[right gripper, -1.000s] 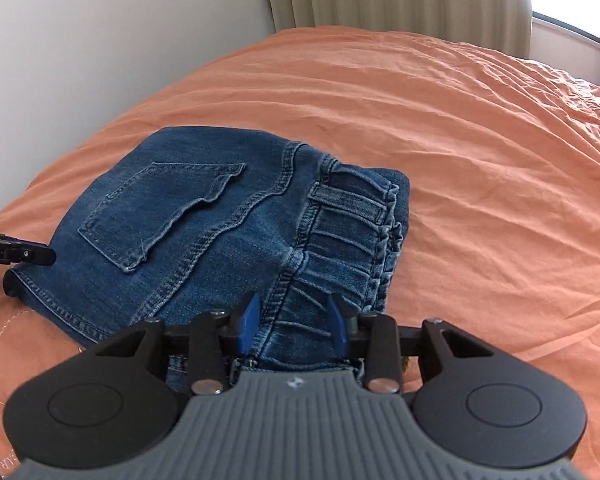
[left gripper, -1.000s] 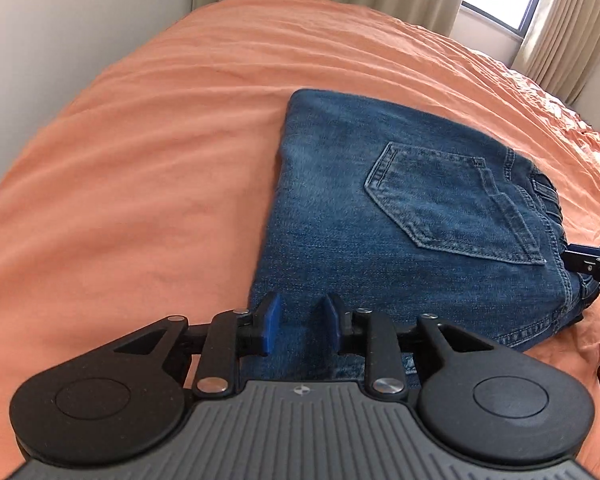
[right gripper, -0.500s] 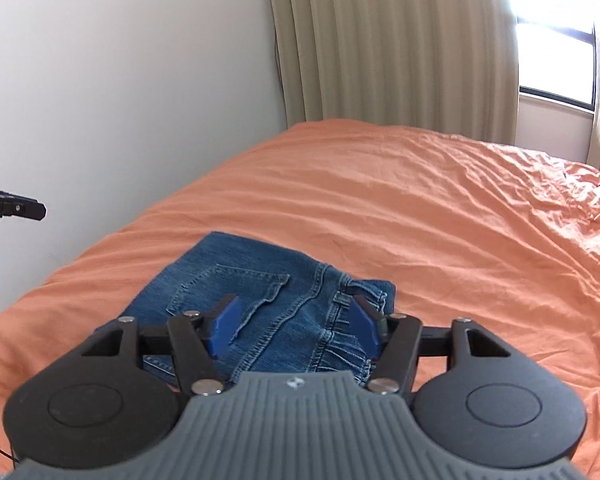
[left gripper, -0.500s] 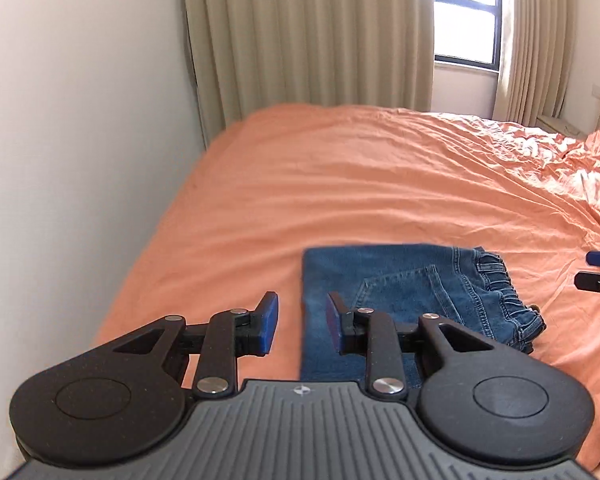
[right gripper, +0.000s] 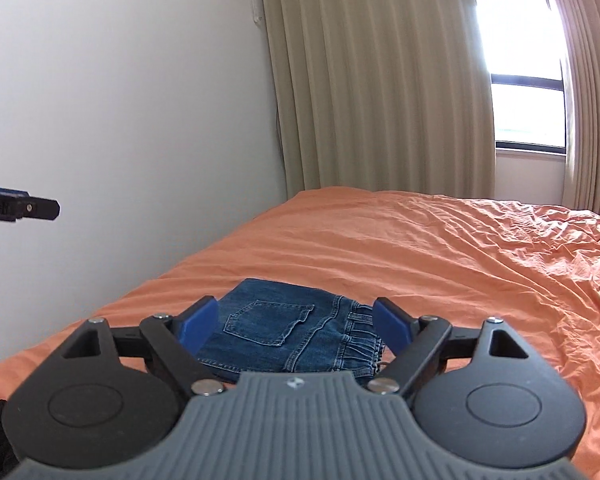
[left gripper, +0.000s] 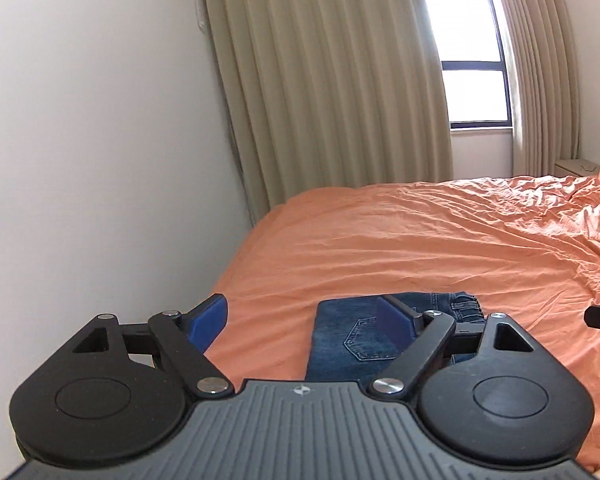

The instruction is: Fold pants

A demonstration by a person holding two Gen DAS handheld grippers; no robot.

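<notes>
- The left gripper [left gripper: 300, 318] hangs above the bed [left gripper: 420, 240] with its jaws spread wide and nothing between them.
- The right gripper [right gripper: 296, 320] is likewise raised, jaws spread wide and empty.
- The pants [right gripper: 284, 332], blue denim, lie folded into a compact rectangle on the orange bed sheet, below and beyond both pairs of jaws, touching neither.
- In the right wrist view the folded pants sit framed between the two blue pads [right gripper: 198, 326], a back pocket [right gripper: 268, 322] facing up toward the left pad and the gathered elastic waistband [right gripper: 360, 340] toward the right pad.
- In the left wrist view the pants [left gripper: 340, 344] lie off toward the right jaw, partly hidden behind it; bare sheet shows ahead of the left jaw.
- A white wall [left gripper: 100, 140] stands left of the jaws, beige curtains [left gripper: 332, 80] and a bright window [left gripper: 476, 92] far ahead.
- The tip of the left gripper shows at the left edge of the right wrist view, well above the bed.
</notes>
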